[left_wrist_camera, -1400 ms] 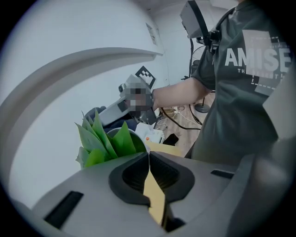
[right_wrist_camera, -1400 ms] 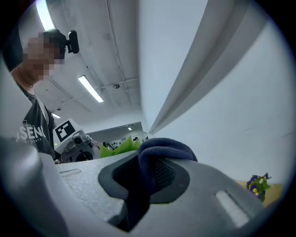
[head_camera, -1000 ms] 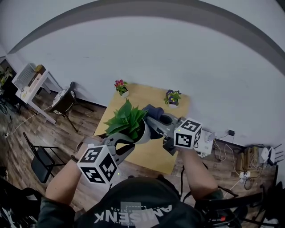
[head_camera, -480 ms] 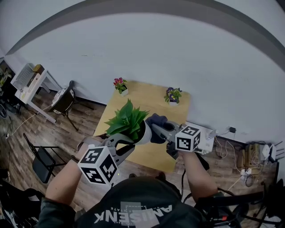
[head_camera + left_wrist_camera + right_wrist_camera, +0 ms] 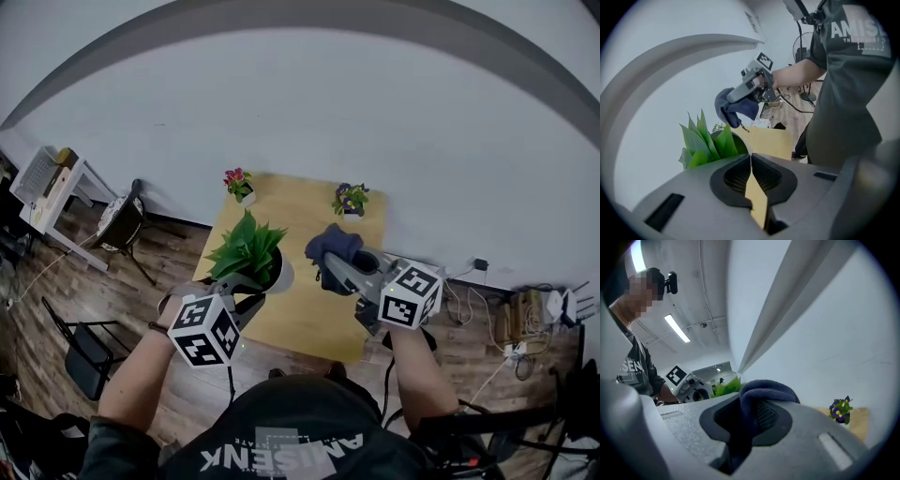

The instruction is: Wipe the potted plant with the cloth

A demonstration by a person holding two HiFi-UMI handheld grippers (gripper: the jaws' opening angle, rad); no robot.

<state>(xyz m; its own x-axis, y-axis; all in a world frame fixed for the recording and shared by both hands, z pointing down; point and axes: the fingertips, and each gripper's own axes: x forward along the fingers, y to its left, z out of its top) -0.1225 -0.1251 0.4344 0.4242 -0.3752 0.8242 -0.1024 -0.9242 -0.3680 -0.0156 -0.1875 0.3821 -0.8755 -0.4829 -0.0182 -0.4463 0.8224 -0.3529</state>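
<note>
Left gripper [image 5: 253,284] is clenched, jaws together with only a sliver of table [image 5: 314,314] showing through the gap in its own view. The tips sit right on the rim of the potted plant [image 5: 246,251], so I read it as a thin pinch on the pot rim, though the contact point itself is tucked behind the jaw. Right gripper [image 5: 337,265] is clamped on the cloth [image 5: 332,242], a dark blue wad bunched up and spilling over the jaw tips. The plant is left of centre in the head view, over the left part of the table; can't tell whether the pot is resting on it or lifted. The cloth is right of the plant with a clear gap, and in the left gripper view it hangs above the leaves [image 5: 705,140] without touching them. Progress, as a judgement: both grasps are done, no wipe contact at this instant, and no way to tell how many leaves are already wiped. What's left is to bring the cloth onto the foliage and stroke it. Pose: left forearm comes in from the lower left with the gripper pitched steeply down at the pot. Right forearm comes from the lower right with the gripper about level, aimed up and left toward the plant.
</note>
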